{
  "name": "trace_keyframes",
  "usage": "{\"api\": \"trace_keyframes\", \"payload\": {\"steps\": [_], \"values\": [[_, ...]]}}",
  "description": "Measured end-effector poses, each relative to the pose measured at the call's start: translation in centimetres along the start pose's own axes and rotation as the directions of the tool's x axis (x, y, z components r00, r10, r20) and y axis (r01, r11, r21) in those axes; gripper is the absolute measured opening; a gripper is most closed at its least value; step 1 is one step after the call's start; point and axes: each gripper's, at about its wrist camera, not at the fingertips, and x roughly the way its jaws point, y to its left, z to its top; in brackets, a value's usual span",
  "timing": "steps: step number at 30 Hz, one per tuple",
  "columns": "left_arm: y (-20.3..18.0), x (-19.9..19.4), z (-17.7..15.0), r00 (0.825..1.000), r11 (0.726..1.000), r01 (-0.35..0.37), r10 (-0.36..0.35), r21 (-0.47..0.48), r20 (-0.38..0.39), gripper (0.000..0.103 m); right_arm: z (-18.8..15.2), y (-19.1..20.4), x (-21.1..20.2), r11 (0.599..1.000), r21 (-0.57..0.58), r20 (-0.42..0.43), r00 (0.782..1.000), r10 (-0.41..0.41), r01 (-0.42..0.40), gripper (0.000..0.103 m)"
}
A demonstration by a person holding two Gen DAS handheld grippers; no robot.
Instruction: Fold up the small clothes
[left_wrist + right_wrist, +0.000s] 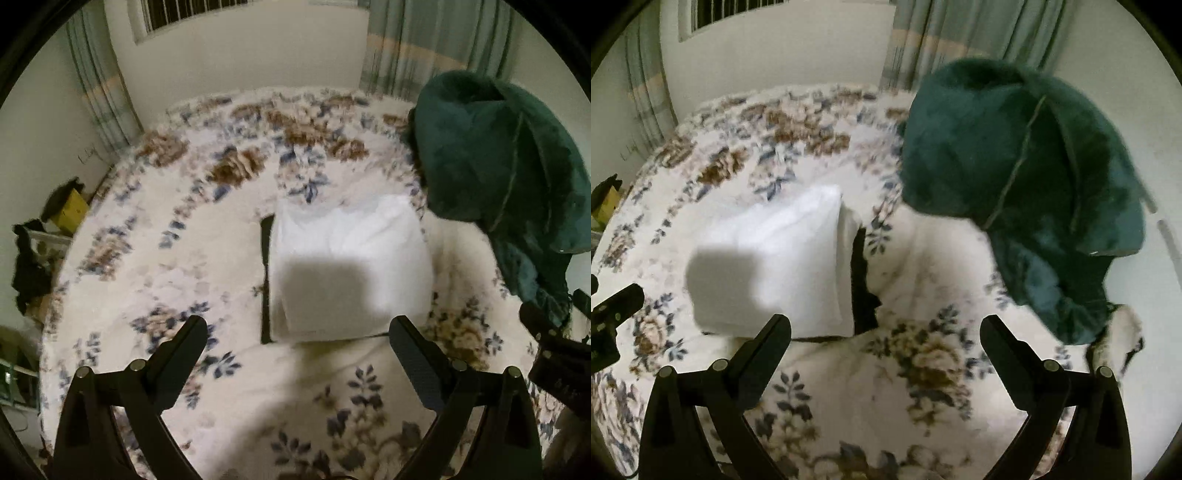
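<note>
1. Left wrist view: the left gripper (297, 330) is hovering released, jaws wide and holding nothing. The white garment (347, 266) is lying on the floral blanket (177, 251) as a neat rectangle, so folding looks nearly or fully done. A dark strip (266, 280) is peeking out along its left edge; blur makes it hard to say what it is.
2. Right wrist view: the right gripper (884, 328) is also hanging released and empty. The garment (772, 258) is sitting ahead-left, with a shadow darkening its near part. A green pillow (1027, 184) is lying well apart, partly cut off.

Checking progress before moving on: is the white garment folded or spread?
Folded: the white garment lies as a compact rectangle with straight edges on the floral blanket.
</note>
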Motion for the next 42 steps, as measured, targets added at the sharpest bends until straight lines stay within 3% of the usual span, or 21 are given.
{"api": "trace_keyframes", "payload": {"steps": [11,17,21,29,42], "values": [[-1.7,-20.8,-3.4,0.986,0.999,0.003,-0.010,0.043,0.169,0.101,-3.8,-5.4,-25.2,0.997,0.072,0.190,0.982,-0.011,-0.003,0.103],[-1.0,-28.5,-5.9,0.975,1.000,0.017,-0.020,0.014,0.222,0.101,-7.0,-6.9,-35.5,0.997,0.074,0.261,0.965,0.004,-0.024,0.103],[-0.2,-32.2,-7.5,0.966,1.000,0.011,-0.009,-0.005,0.258,0.101,-8.8,-6.9,-40.4,0.997,0.065,0.296,0.955,0.017,-0.037,0.103],[1.0,-35.7,-10.0,0.955,1.000,0.006,0.002,-0.026,0.298,0.101,-11.2,-6.6,-45.8,0.997,0.051,0.336,0.941,0.045,-0.066,0.103],[0.8,-37.3,-11.6,0.946,1.000,-0.016,0.022,-0.021,0.324,0.103,-12.5,-6.6,-46.2,0.996,0.034,0.322,0.944,0.070,-0.086,0.103]]}}
